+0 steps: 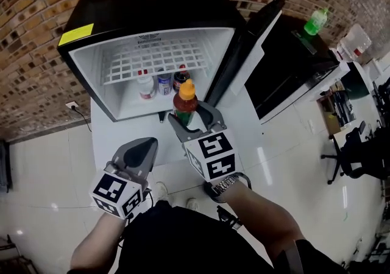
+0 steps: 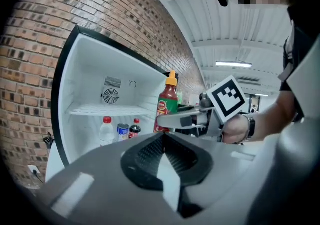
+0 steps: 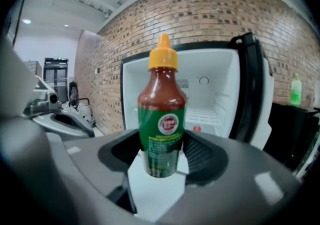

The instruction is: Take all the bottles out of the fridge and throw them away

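Note:
The black fridge (image 1: 152,5) stands open in front of me, its inside white. On its floor stand a white bottle with a red cap (image 1: 145,86), a can (image 1: 164,82) and a dark cola bottle (image 1: 181,77). Just outside the opening, my right gripper (image 1: 190,117) is shut on a sauce bottle (image 1: 185,103) with an orange cap and green label, held upright (image 3: 161,119). My left gripper (image 1: 137,154) hangs lower left of it with its jaws together and nothing in them. The left gripper view shows the sauce bottle (image 2: 168,104) in the right gripper (image 2: 170,119).
The fridge door (image 1: 259,53) is swung open to the right. Beyond it a black cabinet (image 1: 292,66) carries a green bottle (image 1: 316,21). A wire shelf (image 1: 155,59) spans the fridge. An office chair (image 1: 359,145) is at the far right. Brick wall behind.

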Tool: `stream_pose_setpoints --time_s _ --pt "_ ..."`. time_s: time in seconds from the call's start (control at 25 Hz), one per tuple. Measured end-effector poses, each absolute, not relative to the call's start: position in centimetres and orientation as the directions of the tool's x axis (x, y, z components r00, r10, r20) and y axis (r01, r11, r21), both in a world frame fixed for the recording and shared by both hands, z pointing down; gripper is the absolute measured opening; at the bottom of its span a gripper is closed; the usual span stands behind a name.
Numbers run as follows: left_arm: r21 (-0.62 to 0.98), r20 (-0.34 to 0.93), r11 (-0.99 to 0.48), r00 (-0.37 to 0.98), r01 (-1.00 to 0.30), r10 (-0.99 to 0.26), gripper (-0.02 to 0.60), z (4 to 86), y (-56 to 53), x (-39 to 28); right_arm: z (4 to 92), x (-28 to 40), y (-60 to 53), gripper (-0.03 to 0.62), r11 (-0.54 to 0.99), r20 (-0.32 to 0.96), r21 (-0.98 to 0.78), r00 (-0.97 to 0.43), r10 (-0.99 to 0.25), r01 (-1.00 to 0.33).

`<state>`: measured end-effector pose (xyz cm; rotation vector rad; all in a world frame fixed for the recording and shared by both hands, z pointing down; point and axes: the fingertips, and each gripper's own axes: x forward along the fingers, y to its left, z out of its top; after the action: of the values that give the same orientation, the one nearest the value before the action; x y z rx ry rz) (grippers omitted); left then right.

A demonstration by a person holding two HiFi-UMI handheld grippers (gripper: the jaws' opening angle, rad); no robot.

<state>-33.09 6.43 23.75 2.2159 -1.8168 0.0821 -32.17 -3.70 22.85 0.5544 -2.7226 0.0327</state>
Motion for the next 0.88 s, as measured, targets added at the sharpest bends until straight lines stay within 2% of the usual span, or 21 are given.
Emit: stream_pose_setpoints --time_s 0.44,0.88 --pt "0.156 0.255 -0.212 0.247 -0.965 -0.935 0.003 24.9 6.0 -20.3 27.9 -17.2 -1.0 0.270 0.917 0.442 -0.020 -0.826 -0.349 -0.398" --pt "0.169 0.381 -0.324 0.365 -0.931 -0.850 0.003 32.9 4.1 -11.4 37.6 -6.7 0.1 0.270 0.858 0.574 -0.109 -0.737 -0.357 -0.501"
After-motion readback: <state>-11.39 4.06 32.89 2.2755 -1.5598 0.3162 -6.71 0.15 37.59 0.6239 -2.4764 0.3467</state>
